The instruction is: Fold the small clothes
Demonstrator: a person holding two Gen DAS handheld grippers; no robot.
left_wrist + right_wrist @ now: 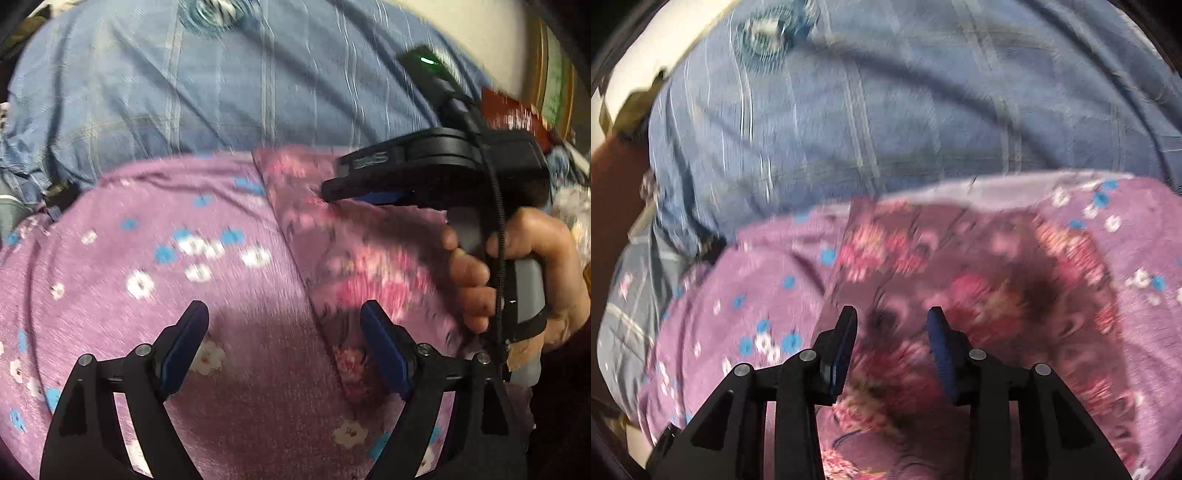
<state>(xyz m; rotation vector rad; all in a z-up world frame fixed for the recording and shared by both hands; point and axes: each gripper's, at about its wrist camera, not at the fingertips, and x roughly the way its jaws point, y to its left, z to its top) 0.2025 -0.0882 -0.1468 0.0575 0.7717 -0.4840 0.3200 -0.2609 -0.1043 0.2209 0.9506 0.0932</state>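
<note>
A purple garment [229, 280] with small white and blue flowers lies spread on the bed. A panel with a darker pink floral print [354, 266] lies over its right part. My left gripper [284, 325] is open and empty, just above the purple cloth near the panel's edge. My right gripper [892, 325] is open and empty over the pink floral panel [960, 280]; the purple cloth [746, 302] shows on both sides. In the left wrist view the right gripper [332, 192] sits low over the panel's far part, held by a hand [517, 273].
A blue plaid bed sheet [221, 92] covers the bed beyond the garment, and it also shows in the right wrist view [886, 110]. A red object [509, 114] lies at the far right. Both views are motion-blurred.
</note>
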